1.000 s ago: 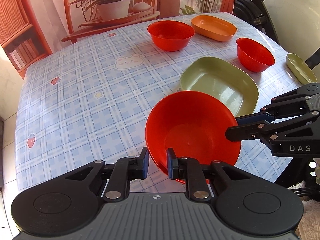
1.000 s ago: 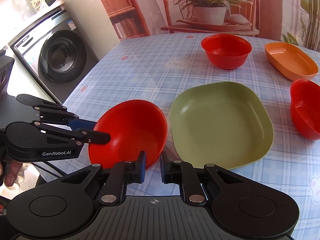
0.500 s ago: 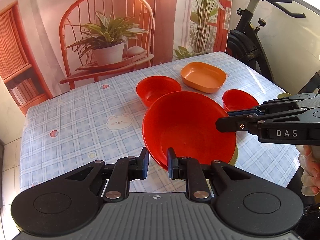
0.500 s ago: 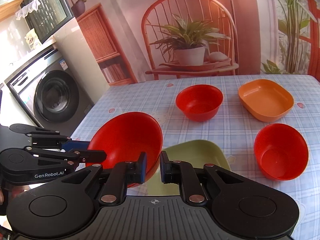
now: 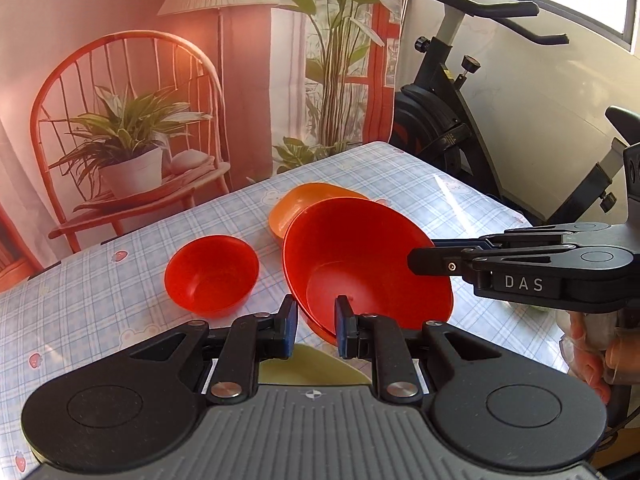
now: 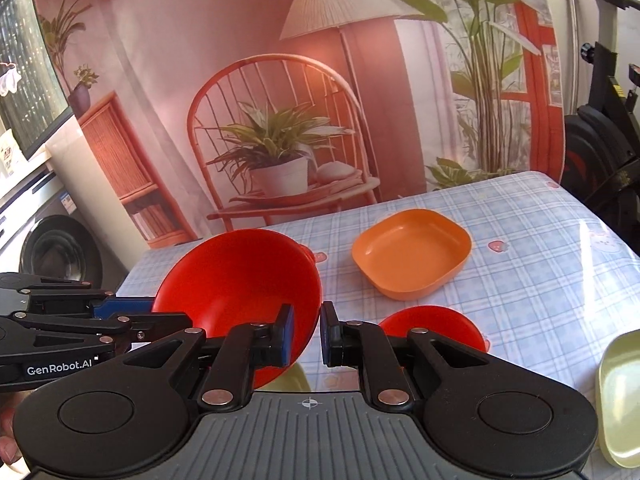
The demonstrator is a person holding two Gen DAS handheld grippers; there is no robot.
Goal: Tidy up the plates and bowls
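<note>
A large red bowl (image 5: 360, 256) hangs in the air above the table, held by both grippers. My left gripper (image 5: 316, 330) is shut on its near rim. My right gripper (image 6: 306, 336) is shut on the opposite rim of the same bowl (image 6: 244, 280); its fingers (image 5: 436, 262) enter the left wrist view from the right. A smaller red bowl (image 5: 212, 274) sits on the table to the left. Another red bowl (image 6: 436, 326) sits below the right gripper. An orange dish (image 6: 414, 256) lies further back.
The table has a blue checked cloth (image 5: 100, 292). A green plate (image 5: 316, 372) shows just under the left gripper. A pale green dish (image 6: 620, 400) lies at the right edge. An exercise bike (image 5: 460, 120) stands beyond the table's right side.
Both grippers have lifted the large red bowl up off the table and carried it further away over the green plate, toward the far bowls. Both cameras now look more level.
</note>
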